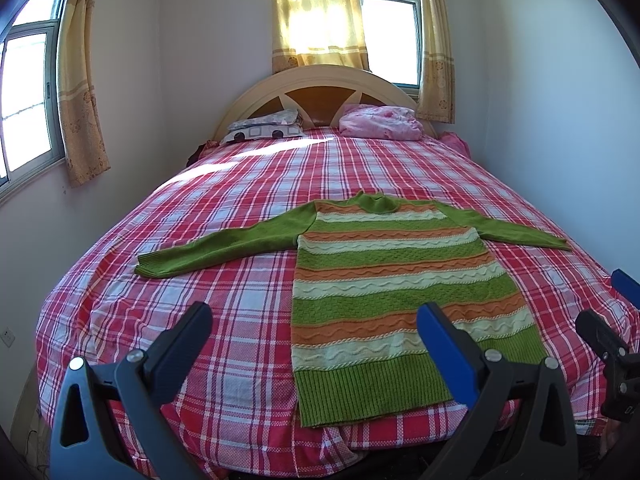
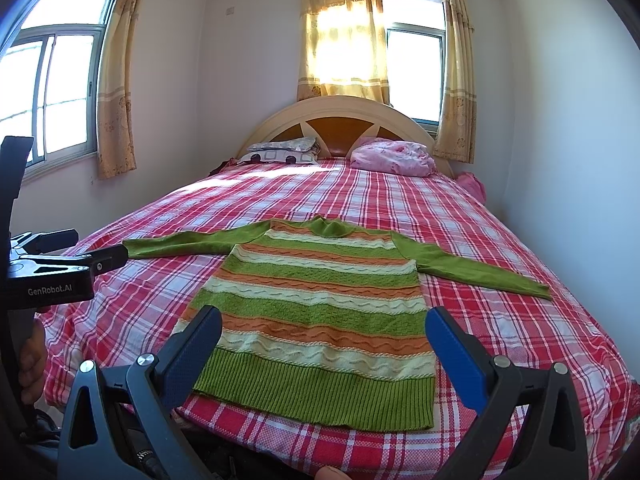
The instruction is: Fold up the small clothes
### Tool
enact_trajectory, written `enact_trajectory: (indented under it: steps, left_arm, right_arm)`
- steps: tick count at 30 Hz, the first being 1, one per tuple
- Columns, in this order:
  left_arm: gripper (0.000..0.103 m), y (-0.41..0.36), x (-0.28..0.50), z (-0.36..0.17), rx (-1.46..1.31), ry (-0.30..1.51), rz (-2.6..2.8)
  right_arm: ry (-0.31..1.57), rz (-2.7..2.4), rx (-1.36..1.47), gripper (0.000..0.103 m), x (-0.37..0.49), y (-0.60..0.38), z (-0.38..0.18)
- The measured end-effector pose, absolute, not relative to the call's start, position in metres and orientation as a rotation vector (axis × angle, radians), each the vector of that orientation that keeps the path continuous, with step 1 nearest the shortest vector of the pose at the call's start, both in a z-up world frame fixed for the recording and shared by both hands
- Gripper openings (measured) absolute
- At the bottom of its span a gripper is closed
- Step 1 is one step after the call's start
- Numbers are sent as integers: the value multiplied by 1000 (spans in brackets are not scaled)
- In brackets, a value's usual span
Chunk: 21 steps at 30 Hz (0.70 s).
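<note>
Nearest the lens, left gripper [image 1: 314, 332] held with jaws spread wide, nothing between them, poised above the foot of the bed, its right finger over the sweater's hem. Right gripper [image 2: 323, 338] likewise spread wide and empty, straddling the sweater's lower band from above. Read "GenRobot.AI" in white on the black body of the left gripper, seen at the left edge of the right wrist view, with part of a hand [image 2: 32, 364] just below it. Lay flat on the red, white and blue plaid bedspread [image 2: 500, 320]: a knitted sweater [image 2: 316, 304] in green, orange and cream stripes, hem at the foot edge of the bed, collar toward the headboard, both green sleeves stretched straight out sideways. Beyond the sweater, bare plaid, then a patterned pillow [image 2: 280, 152] and a bunched pink quilt [image 2: 394, 158] against the arched cream headboard [image 2: 340, 114]. Behind the headboard, yellow curtains [image 2: 344, 36] over a sunlit window.
</note>
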State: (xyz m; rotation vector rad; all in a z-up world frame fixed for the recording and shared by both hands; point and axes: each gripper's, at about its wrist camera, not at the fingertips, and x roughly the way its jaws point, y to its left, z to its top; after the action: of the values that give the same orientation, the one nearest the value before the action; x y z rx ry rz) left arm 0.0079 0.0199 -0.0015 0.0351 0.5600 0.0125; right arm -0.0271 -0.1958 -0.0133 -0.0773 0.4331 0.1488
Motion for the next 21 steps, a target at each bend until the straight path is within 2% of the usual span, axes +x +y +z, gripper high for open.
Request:
enact_trajectory:
  steps: [21]
  left_arm:
    - [103, 24, 28, -20, 35, 610, 22]
  right_arm:
    - [478, 164, -62, 102, -6, -201, -32]
